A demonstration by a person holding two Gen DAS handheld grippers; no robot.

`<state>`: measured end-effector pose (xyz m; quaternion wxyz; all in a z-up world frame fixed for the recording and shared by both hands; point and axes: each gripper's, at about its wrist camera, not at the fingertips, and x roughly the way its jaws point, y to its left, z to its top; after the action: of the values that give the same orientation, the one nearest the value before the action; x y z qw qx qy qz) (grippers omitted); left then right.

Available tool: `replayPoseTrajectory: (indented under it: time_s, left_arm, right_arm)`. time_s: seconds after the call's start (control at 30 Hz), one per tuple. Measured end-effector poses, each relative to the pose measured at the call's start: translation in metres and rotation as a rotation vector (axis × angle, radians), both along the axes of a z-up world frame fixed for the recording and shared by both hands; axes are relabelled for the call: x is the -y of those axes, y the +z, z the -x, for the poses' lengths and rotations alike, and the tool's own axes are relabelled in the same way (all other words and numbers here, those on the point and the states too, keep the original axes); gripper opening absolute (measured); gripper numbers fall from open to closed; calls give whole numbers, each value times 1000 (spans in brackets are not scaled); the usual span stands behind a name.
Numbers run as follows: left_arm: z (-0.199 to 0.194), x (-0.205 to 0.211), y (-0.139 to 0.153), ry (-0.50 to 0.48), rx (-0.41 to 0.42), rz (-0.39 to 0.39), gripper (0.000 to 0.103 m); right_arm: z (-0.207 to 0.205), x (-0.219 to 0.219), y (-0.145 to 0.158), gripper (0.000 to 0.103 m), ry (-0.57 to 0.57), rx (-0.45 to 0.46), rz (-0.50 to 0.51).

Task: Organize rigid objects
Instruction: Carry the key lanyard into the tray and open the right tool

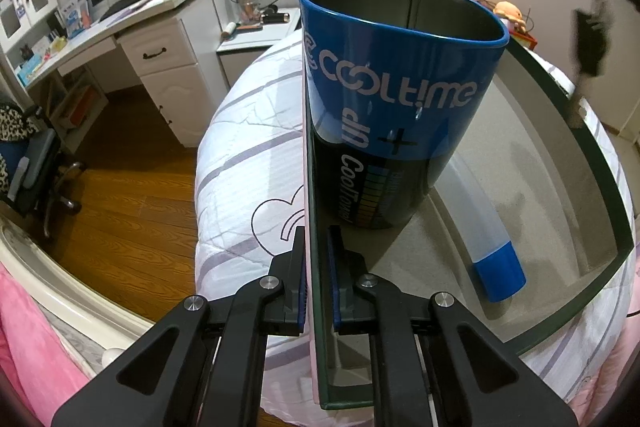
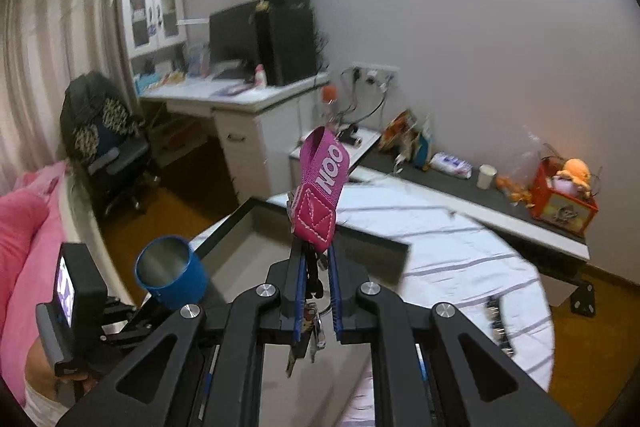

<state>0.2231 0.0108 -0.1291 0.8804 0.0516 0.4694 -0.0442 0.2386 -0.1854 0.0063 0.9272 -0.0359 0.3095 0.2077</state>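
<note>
My left gripper [image 1: 316, 231] is shut on the near wall of a dark green tray [image 1: 608, 195] that rests on the bed. In the tray a blue COOLTIME tin [image 1: 400, 99] stands upright and open-topped, with a translucent tube with a blue cap [image 1: 476, 211] lying to its right. My right gripper [image 2: 316, 247] is shut on a pink fabric key strap [image 2: 320, 183], and keys [image 2: 310, 315] dangle below between the fingers. It hovers above the tray [image 2: 372, 239], to the right of the tin [image 2: 172, 271]. In the left wrist view it is only a blur at the top right.
A white striped quilt [image 2: 460, 251] covers the bed under the tray. A white desk [image 1: 160, 39] with a monitor and an office chair [image 2: 108, 147] stand beyond. A low dark shelf [image 2: 500, 203] carries a paper cup, packets and an orange plush toy. A pink pillow [image 2: 24, 239] lies at the left.
</note>
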Motion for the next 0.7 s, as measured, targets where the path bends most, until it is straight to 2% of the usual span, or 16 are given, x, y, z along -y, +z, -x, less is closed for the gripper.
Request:
replayPoseTrajectory:
  time_s: [0.2,0.33,0.7]
  left_arm:
    - [0,0,0,2,-1,5,8]
    - [0,-1,-1,1,-2,12,9]
    - [-1,-5,-1,-4,-2,15,10]
  right_arm:
    - [-16,-36,-35,10,48,-85,46]
    - [-12,-51,-58,10,76,-140,68]
    - [10,-45,-95,11,73,-236,47]
